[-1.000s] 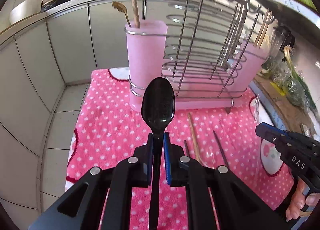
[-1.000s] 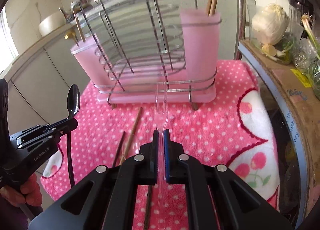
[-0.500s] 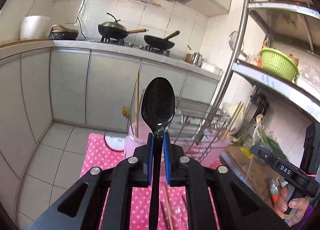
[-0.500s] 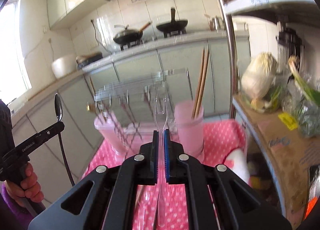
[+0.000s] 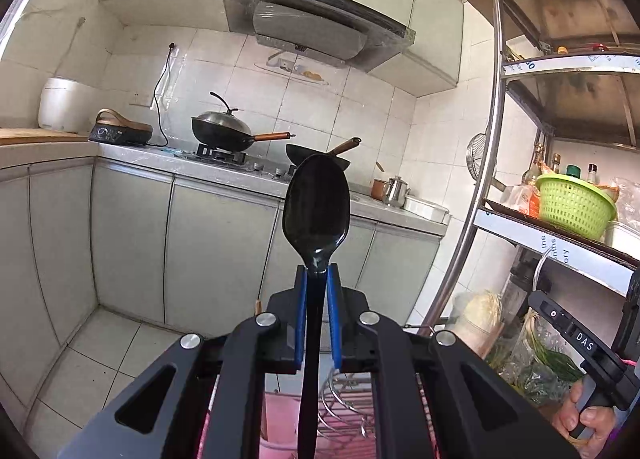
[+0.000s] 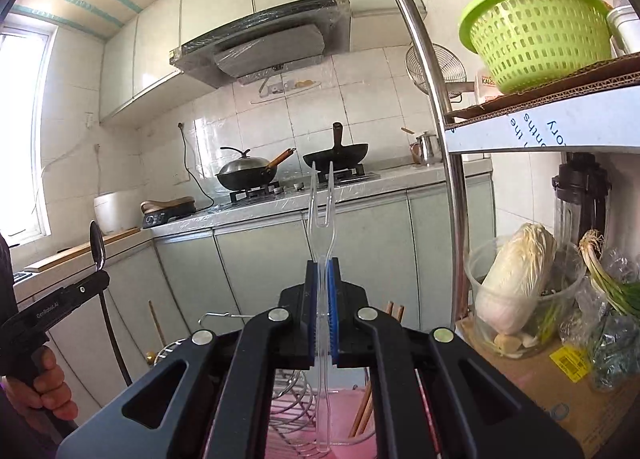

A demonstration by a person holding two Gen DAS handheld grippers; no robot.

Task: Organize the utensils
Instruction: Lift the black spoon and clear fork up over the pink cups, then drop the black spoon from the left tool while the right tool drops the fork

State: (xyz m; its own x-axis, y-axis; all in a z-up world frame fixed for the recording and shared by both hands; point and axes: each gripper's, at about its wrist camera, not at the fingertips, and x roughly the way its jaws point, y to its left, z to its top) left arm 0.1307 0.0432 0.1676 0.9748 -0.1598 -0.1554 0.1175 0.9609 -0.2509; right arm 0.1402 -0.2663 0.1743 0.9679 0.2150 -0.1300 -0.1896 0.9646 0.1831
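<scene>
now the left tool (image 5: 317, 279) pinches a black spoon (image 5: 316, 199) upright by its neck, and the right tool (image 6: 323, 271) clamps a clear fork (image 6: 320, 203), both high above the rack (image 6: 288, 411). either thin handle could pivot or miss its pink cup (image 5: 276, 419) on lowering.

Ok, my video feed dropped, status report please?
Left gripper shut on black spoon. Right gripper shut on clear fork. Both upright above rack; nothing blocking.

My left tool (image 5: 317, 279) grips the black spoon (image 5: 316, 203) by its neck, bowl up, facing the stove with two woks (image 5: 224, 131). Below, the wire rack (image 5: 340, 415) peeks through. My right tool (image 5: 576, 339) sits at far right, under the green basket (image 5: 574, 205).
</scene>
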